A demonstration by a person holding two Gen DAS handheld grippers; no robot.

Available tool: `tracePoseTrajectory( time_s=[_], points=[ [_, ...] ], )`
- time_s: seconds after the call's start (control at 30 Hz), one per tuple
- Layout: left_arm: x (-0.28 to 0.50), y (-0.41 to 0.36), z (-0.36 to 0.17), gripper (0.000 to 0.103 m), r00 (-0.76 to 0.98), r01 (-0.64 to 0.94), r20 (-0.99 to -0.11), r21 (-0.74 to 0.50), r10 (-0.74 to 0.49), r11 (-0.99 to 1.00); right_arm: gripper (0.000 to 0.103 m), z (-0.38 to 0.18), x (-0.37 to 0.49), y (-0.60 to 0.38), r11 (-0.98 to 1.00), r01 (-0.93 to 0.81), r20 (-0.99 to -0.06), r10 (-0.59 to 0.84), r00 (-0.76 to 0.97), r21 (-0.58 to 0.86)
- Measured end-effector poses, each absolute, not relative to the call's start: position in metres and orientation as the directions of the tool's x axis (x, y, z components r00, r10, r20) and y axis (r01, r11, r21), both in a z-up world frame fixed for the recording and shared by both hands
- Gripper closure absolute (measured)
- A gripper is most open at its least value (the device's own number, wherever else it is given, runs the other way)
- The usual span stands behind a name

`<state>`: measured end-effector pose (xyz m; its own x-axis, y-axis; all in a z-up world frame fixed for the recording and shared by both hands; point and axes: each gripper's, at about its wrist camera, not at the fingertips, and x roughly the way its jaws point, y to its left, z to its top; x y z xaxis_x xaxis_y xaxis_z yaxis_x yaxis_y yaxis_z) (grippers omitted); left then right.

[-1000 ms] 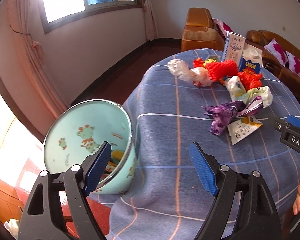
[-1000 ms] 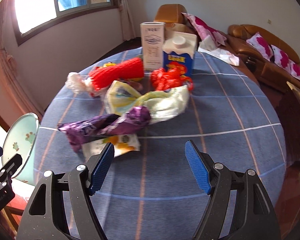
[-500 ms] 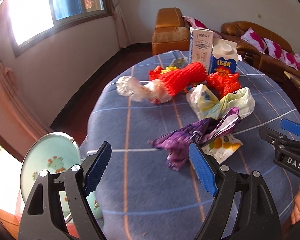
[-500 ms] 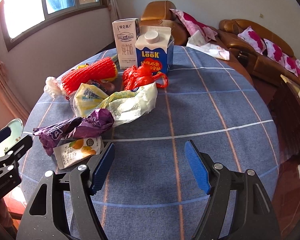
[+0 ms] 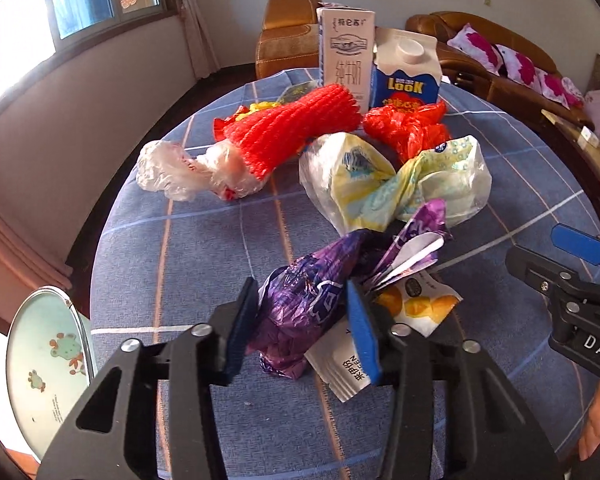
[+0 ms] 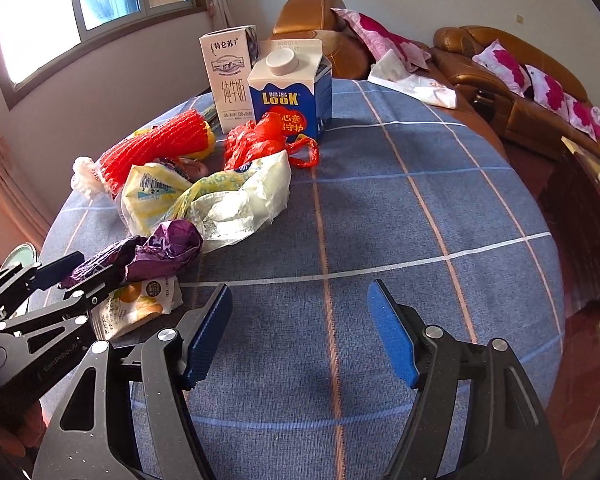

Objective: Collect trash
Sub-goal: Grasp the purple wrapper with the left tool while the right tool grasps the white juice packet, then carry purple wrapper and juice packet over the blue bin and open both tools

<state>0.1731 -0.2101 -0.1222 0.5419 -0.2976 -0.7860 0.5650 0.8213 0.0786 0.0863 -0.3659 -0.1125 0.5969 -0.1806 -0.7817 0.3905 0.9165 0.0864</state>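
Both fingers of the left gripper (image 5: 300,326) have just been closing, and now they squeeze the purple wrapper (image 5: 312,300) from its two sides. That wrapper lies at the near edge of the trash pile on the blue checked tablecloth (image 5: 204,256). It was likely picked first because it is the piece closest to the hand. Under it, touching it, lies a small white packet with orange fruit (image 5: 416,304) on it, and one blue pad seems to rest against that packet too.

The right gripper (image 6: 300,332) hangs over a bare patch of cloth with its fingers spread apart and nothing between them. It looks like it is waiting its turn.

Farther off sit the yellow and white bag (image 5: 396,180), the red net sleeve (image 5: 292,128), the clear plastic bag (image 5: 172,172), the red plastic bag (image 5: 408,124), the tall white milk box (image 5: 346,56) and the blue carton (image 5: 406,72). The pale green bin with frogs (image 5: 48,364) stands off the near left side of the table, probably so trash can be dropped straight in.

A second ago the left gripper was wide apart right by the bin. It has since swung over to the pile, so the bin now shows only at the left edge. The right gripper has hardly moved.
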Motion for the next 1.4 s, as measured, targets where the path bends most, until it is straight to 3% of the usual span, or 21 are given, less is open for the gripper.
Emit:
tracePoseTrajectory(
  time_s=[0.03,0.07,0.23,0.5,0.73,0.93,1.1,1.2,1.4],
  points=[
    [0.172,-0.21,-0.122,0.066,0.543,0.566,-0.784,0.078,-0.3,0.821,0.033,-0.113,0.086,-0.366,0.916,0.391,-0.783,-0.178,0.595,0.088],
    [0.172,-0.21,-0.121,0.076,0.544,0.567,-0.781,0.072,-0.308,0.82,0.033,-0.114,0.086,-0.365,0.917,0.39,-0.785,-0.177,0.594,0.088],
    [0.169,-0.203,-0.113,0.081,0.534,0.568,-0.775,0.035,-0.336,0.822,0.033,-0.114,0.084,-0.361,0.918,0.386,-0.787,-0.172,0.593,0.09],
    [0.151,-0.161,-0.086,0.081,0.58,0.506,-0.75,0.026,-0.318,0.862,0.033,-0.107,0.086,-0.341,0.927,0.346,-0.779,-0.111,0.617,0.142],
    [0.148,-0.104,-0.07,0.081,0.648,0.38,-0.727,0.053,-0.225,0.923,0.035,-0.114,0.113,-0.295,0.947,0.267,-0.796,-0.019,0.604,0.181],
    [0.148,-0.062,-0.07,0.081,0.662,0.31,-0.729,0.056,-0.173,0.949,0.048,-0.129,0.139,-0.269,0.95,0.267,-0.822,-0.019,0.57,0.163],
    [0.147,-0.036,-0.074,0.081,0.669,0.271,-0.728,0.048,-0.152,0.961,0.073,-0.127,0.147,-0.253,0.961,0.242,-0.821,-0.028,0.571,0.135],
    [0.147,-0.025,-0.074,0.081,0.671,0.256,-0.726,0.037,-0.15,0.966,0.081,-0.121,0.148,-0.239,0.972,0.218,-0.811,-0.061,0.582,0.083],
    [0.145,-0.002,-0.074,0.081,0.684,0.217,-0.718,0.027,-0.132,0.976,0.082,-0.103,0.145,-0.218,0.985,0.168,-0.784,-0.07,0.617,0.044]
  ],
)
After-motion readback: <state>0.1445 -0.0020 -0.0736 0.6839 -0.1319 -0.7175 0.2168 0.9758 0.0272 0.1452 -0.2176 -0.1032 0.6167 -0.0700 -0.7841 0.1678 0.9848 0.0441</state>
